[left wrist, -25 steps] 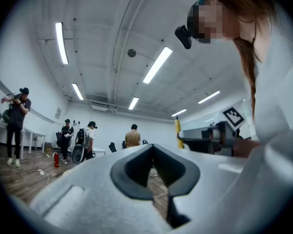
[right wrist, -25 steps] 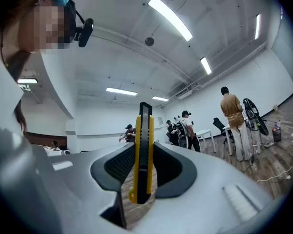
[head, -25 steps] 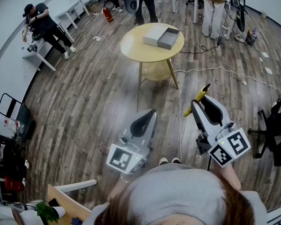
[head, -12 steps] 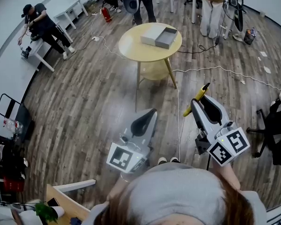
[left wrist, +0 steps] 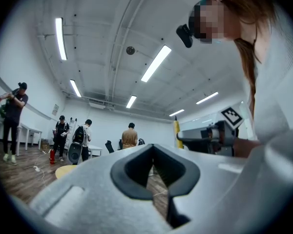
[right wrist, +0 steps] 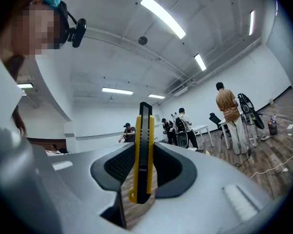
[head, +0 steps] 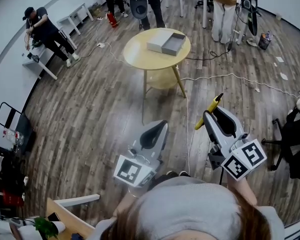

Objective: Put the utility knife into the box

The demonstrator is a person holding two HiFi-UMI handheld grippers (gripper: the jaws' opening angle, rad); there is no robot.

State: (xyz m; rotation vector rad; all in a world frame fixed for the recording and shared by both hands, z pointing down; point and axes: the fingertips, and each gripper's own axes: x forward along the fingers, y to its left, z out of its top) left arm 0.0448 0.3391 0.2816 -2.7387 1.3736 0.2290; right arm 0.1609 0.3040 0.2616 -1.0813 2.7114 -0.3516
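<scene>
Right gripper (head: 213, 115) lower in view — utility knife (right wrist: 142, 152) upright between its jaws

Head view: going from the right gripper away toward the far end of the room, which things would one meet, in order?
right gripper shut on the utility knife → round table → box on that table → standing person at the far end
</scene>
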